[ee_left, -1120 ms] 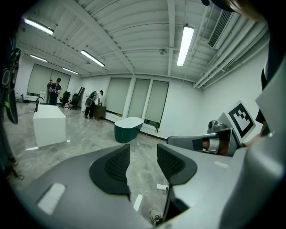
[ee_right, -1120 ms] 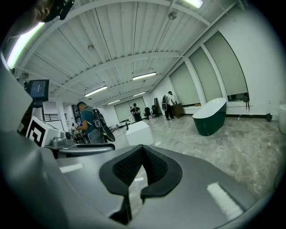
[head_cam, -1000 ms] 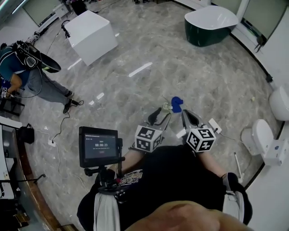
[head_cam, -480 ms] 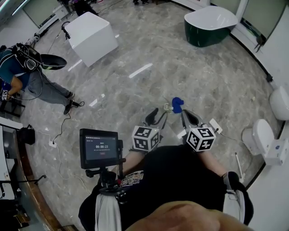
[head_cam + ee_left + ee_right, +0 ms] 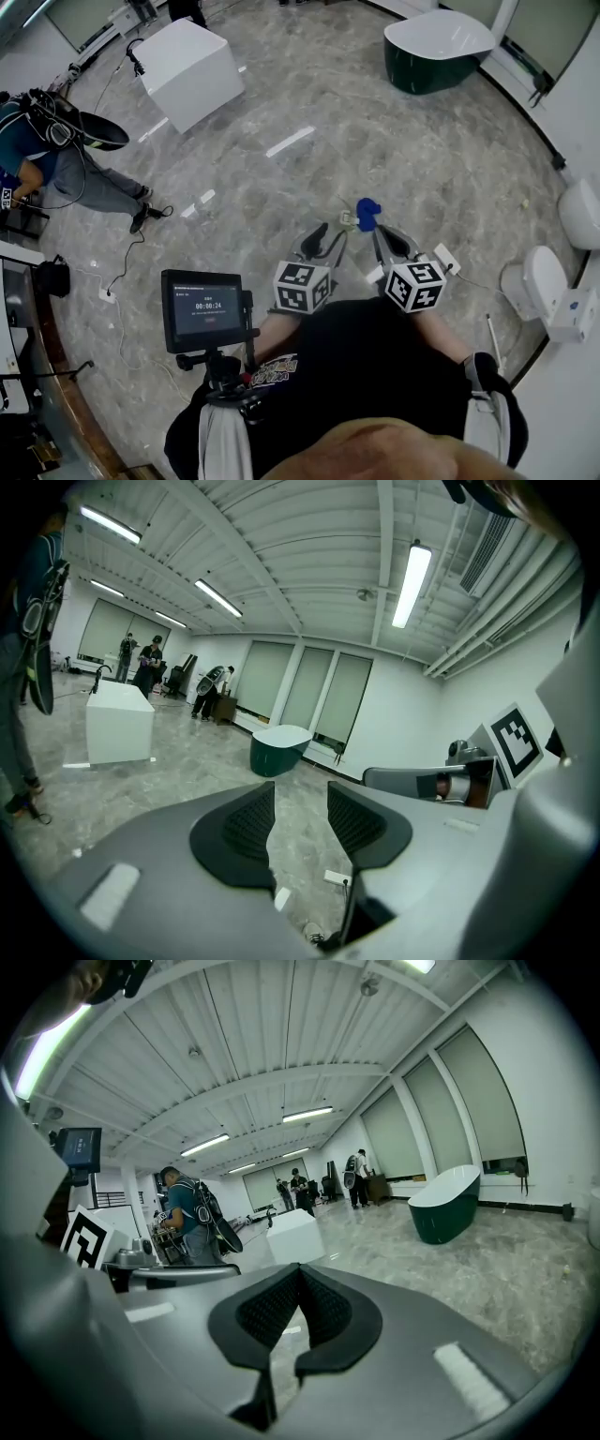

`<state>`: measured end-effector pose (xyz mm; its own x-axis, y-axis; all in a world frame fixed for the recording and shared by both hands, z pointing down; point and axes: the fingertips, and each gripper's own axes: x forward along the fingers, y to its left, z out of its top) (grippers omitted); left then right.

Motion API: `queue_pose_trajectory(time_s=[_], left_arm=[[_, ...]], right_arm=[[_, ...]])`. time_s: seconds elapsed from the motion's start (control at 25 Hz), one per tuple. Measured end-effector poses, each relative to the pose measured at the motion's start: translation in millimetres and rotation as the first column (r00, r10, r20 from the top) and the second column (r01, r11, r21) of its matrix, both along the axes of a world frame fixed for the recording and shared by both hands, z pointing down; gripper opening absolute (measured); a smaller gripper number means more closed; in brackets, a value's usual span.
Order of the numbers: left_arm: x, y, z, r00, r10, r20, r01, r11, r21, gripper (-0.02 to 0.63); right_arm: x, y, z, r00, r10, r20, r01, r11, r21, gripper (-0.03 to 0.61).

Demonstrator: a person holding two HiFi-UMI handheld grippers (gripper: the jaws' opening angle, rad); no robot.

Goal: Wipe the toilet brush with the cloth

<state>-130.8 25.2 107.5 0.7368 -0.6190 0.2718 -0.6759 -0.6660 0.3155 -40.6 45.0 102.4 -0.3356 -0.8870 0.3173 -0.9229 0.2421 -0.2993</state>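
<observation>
Over a grey marble floor, I hold 2 grippers side by side in front of the body, both aimed at the same patch of ground. The left gripper has its jaws partway apart, with only floor showing between the ribbed pads. The right gripper has its jaws pressed together at the tips, with nothing caught in them.

Neither brush nor cloth is in hand, so I judge the wiping has not begun. The paired, forward-pointing hold reads as a ready stance, with the left jaws apart to take something up.

Just beyond the 2 sets of tips lies a small blue object, with a pale scrap touching its left side. It is bright, lumpy and compact. It is too small for me to say whether it is the cloth or the brush head, though it is the likeliest of the task's things.

At the right, a toilet stands against the wall. A thin pale rod on the floor nearer than the toilet could equally be the brush; I cannot tell.
</observation>
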Motion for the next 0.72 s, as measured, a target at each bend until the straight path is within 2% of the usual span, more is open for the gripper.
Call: queue_pose_trajectory(time_s=[0.2, 0.48, 0.72], left_arm=[[-1.8, -6.3, -3.7, 1.000, -0.024, 0.003, 0.024, 0.999, 0.022, 0.178], [-3.9, -2.9, 3.7, 1.000, -0.012, -0.007, 0.012, 1.000, -0.014, 0.176], [-6.2, -4.9, 3.3, 1.000, -0.024, -0.007, 0.024, 1.000, -0.012, 0.175]], right_arm=[[1.2, -1.6, 1.0, 1.000, -0.003, -0.006, 0.003, 1.000, 0.002, 0.000], [-1.9, 0.1, 4.9, 1.000, 0.001, 0.002, -0.001, 1.000, -0.003, 0.002], [-3.9, -1.5, 5.4, 1.000, -0.011, 0.001, 0.011, 1.000, -0.006, 0.002]])
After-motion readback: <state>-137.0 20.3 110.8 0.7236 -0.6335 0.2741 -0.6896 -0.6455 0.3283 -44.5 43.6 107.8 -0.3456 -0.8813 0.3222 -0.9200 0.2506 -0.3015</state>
